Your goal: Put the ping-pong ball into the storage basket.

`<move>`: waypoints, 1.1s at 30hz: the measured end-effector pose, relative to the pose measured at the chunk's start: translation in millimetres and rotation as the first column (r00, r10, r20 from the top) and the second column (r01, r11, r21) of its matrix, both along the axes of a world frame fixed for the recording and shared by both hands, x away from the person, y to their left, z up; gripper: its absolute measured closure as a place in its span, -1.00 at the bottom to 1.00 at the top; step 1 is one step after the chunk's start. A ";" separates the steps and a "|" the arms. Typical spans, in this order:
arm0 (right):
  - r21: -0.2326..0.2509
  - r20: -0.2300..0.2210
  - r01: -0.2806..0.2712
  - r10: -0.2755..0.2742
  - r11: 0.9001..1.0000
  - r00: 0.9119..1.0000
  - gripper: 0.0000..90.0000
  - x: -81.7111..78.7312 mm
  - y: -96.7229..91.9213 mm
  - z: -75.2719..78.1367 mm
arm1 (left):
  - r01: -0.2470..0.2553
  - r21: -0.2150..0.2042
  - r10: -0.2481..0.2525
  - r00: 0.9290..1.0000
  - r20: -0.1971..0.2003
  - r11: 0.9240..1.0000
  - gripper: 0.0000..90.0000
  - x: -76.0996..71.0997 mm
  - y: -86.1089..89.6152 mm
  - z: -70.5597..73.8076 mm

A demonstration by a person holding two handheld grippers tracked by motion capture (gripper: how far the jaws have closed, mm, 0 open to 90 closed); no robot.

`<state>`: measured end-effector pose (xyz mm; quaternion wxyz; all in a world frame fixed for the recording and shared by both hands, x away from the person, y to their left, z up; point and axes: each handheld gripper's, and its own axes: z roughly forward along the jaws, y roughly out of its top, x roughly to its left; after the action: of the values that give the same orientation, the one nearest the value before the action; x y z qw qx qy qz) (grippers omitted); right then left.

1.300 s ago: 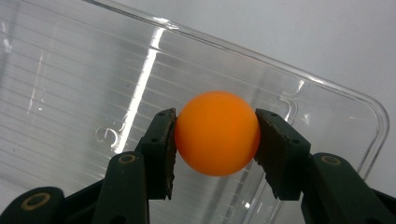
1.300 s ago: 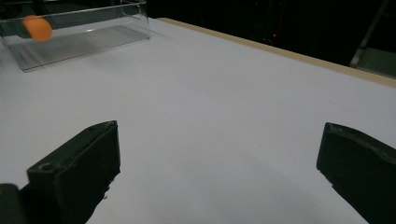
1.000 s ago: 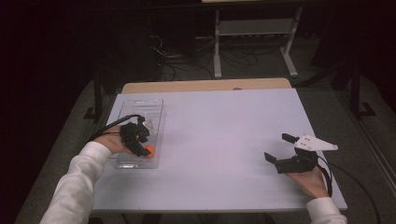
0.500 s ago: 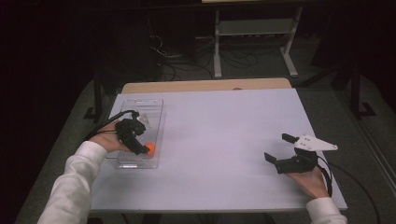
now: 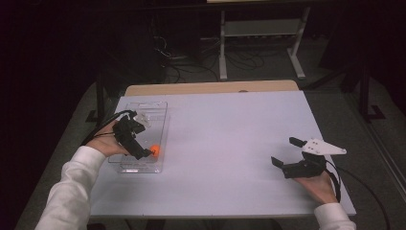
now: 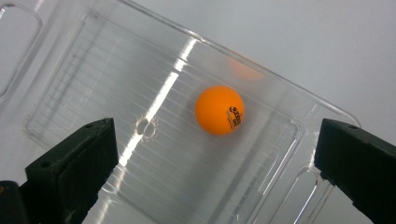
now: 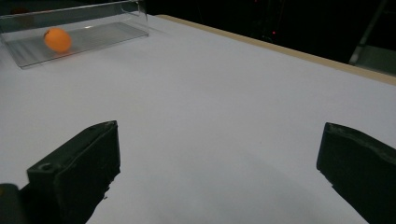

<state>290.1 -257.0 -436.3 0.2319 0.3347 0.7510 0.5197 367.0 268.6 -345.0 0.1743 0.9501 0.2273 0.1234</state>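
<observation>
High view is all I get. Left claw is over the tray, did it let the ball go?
Observer: Yes. Left claw has just been opening; its jaws stand wide, the ball loose on the tray floor beyond them.
Operator: Any marking on the ball?
Observer: A small dark printed logo on its side.
Operator: Right claw holding anything?
Observer: No. Right claw is open, bare table between its jaws.

L hand-held gripper [image 5: 143, 154] tilted down, jaws just opened wide; R hand-held gripper [image 5: 285, 155] level, jaws apart.
</observation>
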 end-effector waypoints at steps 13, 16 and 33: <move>0.000 0.002 -0.001 0.001 1.000 1.000 -1.00 -1.4 0.1 0.6 | -0.001 -0.093 0.007 0.998 0.061 0.996 -1.00 -13.9 5.3 10.7; -0.001 0.002 -0.001 0.001 1.000 1.000 -1.00 -1.5 0.2 0.5 | 0.006 -0.095 0.001 0.998 0.064 0.995 -1.00 -16.6 4.9 10.6; -0.001 -0.003 -0.001 0.001 1.000 1.000 -1.00 -1.9 0.2 -0.4 | -0.018 -0.234 0.046 0.992 0.114 0.972 -1.00 -30.8 27.3 8.7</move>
<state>288.2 -256.8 -436.7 0.2306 0.3350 0.7518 0.5190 336.3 295.9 -336.4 0.2952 0.9105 0.2446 0.1548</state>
